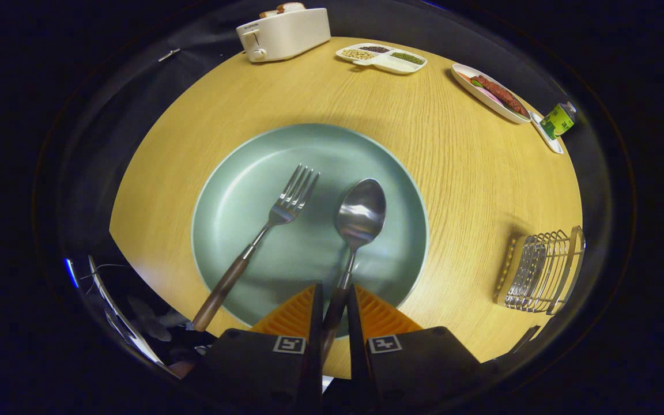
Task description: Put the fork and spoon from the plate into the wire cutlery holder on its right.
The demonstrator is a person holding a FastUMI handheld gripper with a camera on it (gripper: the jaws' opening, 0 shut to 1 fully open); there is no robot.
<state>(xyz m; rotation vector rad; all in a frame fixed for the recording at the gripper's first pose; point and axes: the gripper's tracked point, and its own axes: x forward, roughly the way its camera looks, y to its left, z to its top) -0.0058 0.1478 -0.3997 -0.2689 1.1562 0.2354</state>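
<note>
The jaws of the gripper [335,308] were closed on the handle of the spoon [358,222], one finger pressing each side. The spoon's bowl lay on the plate [234,219], just ahead of the jaws. The fork [263,230] lay beside it, apart, its handle overhanging the plate rim. The wire cutlery holder [541,271] stood empty on the worktop [470,190], well to the right. Judged progress: no transfer completed; both remained. Count: one fork, one spoon, one plate, one holder.

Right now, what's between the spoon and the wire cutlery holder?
Gripper view: plate rim, then bare table up to the wire cutlery holder. The spoon handle sits between the tool fingers.
</note>
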